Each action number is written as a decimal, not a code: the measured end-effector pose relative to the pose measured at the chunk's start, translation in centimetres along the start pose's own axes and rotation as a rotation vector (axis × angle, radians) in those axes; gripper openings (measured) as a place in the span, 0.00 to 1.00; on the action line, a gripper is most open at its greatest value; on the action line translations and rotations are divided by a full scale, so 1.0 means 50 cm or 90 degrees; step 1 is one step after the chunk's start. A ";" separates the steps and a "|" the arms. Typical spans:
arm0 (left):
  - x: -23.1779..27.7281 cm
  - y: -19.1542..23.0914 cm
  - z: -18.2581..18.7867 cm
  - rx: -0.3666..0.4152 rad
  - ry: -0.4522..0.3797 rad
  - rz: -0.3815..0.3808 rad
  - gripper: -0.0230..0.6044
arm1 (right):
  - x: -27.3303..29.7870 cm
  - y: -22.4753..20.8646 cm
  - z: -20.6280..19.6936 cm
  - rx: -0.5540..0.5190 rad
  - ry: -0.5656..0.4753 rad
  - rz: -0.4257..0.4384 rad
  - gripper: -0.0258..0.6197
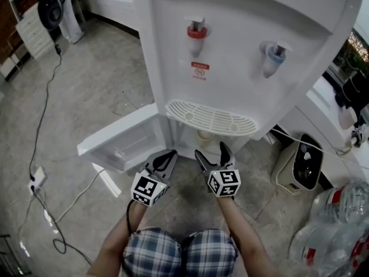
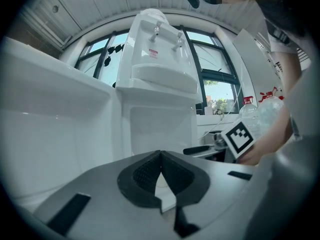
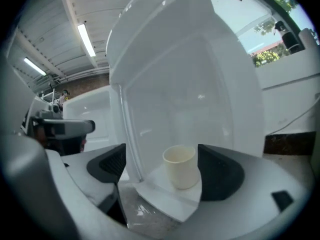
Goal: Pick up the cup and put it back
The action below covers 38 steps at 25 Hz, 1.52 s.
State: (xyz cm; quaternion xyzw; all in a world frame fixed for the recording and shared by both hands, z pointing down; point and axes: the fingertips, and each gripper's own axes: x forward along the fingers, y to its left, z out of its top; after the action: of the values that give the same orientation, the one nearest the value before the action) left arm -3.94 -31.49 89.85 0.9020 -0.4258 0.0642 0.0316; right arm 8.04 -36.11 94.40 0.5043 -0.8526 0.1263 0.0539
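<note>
A cream paper cup (image 3: 181,166) stands upright on the floor of the white water dispenser's (image 1: 242,51) open lower cabinet; in the head view the cup (image 1: 204,137) shows just under the drip tray (image 1: 210,118). My right gripper (image 1: 211,152) is open in front of the cabinet. The cup sits just beyond its dark pads (image 3: 218,171), touching neither. My left gripper (image 1: 168,158) is held beside it, to the left, with its jaws shut on nothing (image 2: 161,155). The right gripper's marker cube (image 2: 241,137) shows in the left gripper view.
The cabinet door (image 1: 124,143) hangs open to the left, close to my left gripper. A power strip (image 1: 36,180) and cables lie on the floor at the left. A small white appliance (image 1: 300,166) and large water bottles (image 1: 340,224) stand at the right.
</note>
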 end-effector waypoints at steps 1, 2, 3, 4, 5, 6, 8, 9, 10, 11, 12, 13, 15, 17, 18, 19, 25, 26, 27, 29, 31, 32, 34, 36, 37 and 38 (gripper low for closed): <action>-0.002 -0.003 0.005 -0.001 0.002 -0.003 0.08 | -0.027 0.002 0.016 0.001 -0.011 0.005 0.73; -0.005 -0.005 0.011 -0.002 0.005 -0.005 0.08 | -0.055 0.003 0.032 -0.003 -0.018 0.011 0.65; -0.010 -0.007 0.018 -0.003 0.008 -0.006 0.08 | -0.083 0.003 0.048 -0.012 -0.023 0.014 0.59; -0.016 -0.008 0.026 -0.007 0.010 -0.008 0.08 | -0.112 -0.001 0.066 -0.023 -0.025 0.013 0.51; -0.021 -0.009 0.037 -0.017 0.013 -0.010 0.08 | -0.142 -0.008 0.084 -0.031 -0.026 0.007 0.46; -0.027 -0.013 0.050 -0.031 0.015 -0.014 0.08 | -0.172 -0.015 0.102 -0.034 -0.026 -0.002 0.40; -0.040 -0.027 0.084 -0.049 0.022 -0.030 0.08 | -0.227 -0.026 0.139 -0.032 -0.021 -0.024 0.31; -0.046 -0.035 0.106 -0.055 0.025 -0.039 0.08 | -0.252 -0.027 0.158 -0.029 -0.017 -0.033 0.28; -0.052 -0.042 0.130 -0.063 0.028 -0.047 0.08 | -0.275 -0.025 0.178 -0.027 -0.015 -0.042 0.25; -0.058 -0.047 0.157 -0.070 0.031 -0.052 0.08 | -0.297 -0.023 0.202 -0.024 -0.013 -0.050 0.22; -0.064 -0.050 0.186 -0.075 0.033 -0.053 0.08 | -0.318 -0.021 0.229 -0.016 -0.014 -0.059 0.19; -0.071 -0.052 0.219 -0.079 0.034 -0.052 0.08 | -0.338 -0.019 0.262 -0.001 -0.019 -0.067 0.16; -0.086 -0.051 0.292 -0.084 0.038 -0.052 0.08 | -0.375 -0.010 0.341 0.036 -0.032 -0.081 0.10; -0.108 -0.048 0.376 -0.074 0.047 -0.052 0.08 | -0.407 0.012 0.433 0.053 -0.043 -0.088 0.07; -0.121 -0.047 0.421 -0.066 0.051 -0.050 0.08 | -0.422 0.024 0.481 0.054 -0.046 -0.088 0.07; -0.134 -0.046 0.466 -0.062 0.054 -0.046 0.08 | -0.437 0.035 0.528 0.052 -0.046 -0.088 0.07; -0.215 -0.049 0.741 -0.035 0.060 -0.004 0.08 | -0.539 0.092 0.807 0.040 -0.057 -0.098 0.07; -0.227 -0.046 0.791 -0.037 0.058 0.001 0.08 | -0.552 0.099 0.855 0.038 -0.060 -0.101 0.07; -0.235 -0.044 0.842 -0.036 0.054 0.005 0.08 | -0.564 0.105 0.901 0.037 -0.062 -0.103 0.07; -0.245 -0.045 0.941 -0.029 0.045 0.008 0.08 | -0.587 0.111 0.987 0.036 -0.064 -0.106 0.07; -0.250 -0.047 1.031 -0.020 0.036 0.010 0.08 | -0.604 0.117 1.062 0.029 -0.068 -0.105 0.07; -0.256 -0.049 1.069 -0.018 0.033 0.010 0.08 | -0.615 0.124 1.094 0.026 -0.070 -0.105 0.07; -0.274 -0.057 1.139 -0.018 0.027 0.009 0.08 | -0.642 0.139 1.152 0.021 -0.071 -0.108 0.07; -0.291 -0.061 1.206 -0.016 0.016 0.009 0.08 | -0.664 0.151 1.209 0.017 -0.078 -0.111 0.07; -0.295 -0.060 1.237 -0.014 0.008 0.011 0.08 | -0.671 0.154 1.236 0.014 -0.083 -0.112 0.07; -0.299 -0.058 1.266 -0.014 0.000 0.014 0.08 | -0.677 0.157 1.261 0.011 -0.088 -0.114 0.07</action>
State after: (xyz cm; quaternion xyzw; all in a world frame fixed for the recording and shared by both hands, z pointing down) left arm -5.48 -25.27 25.07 0.8967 -0.4365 0.0601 0.0412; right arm 19.88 -20.84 25.03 0.5861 -0.8048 0.0936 0.0015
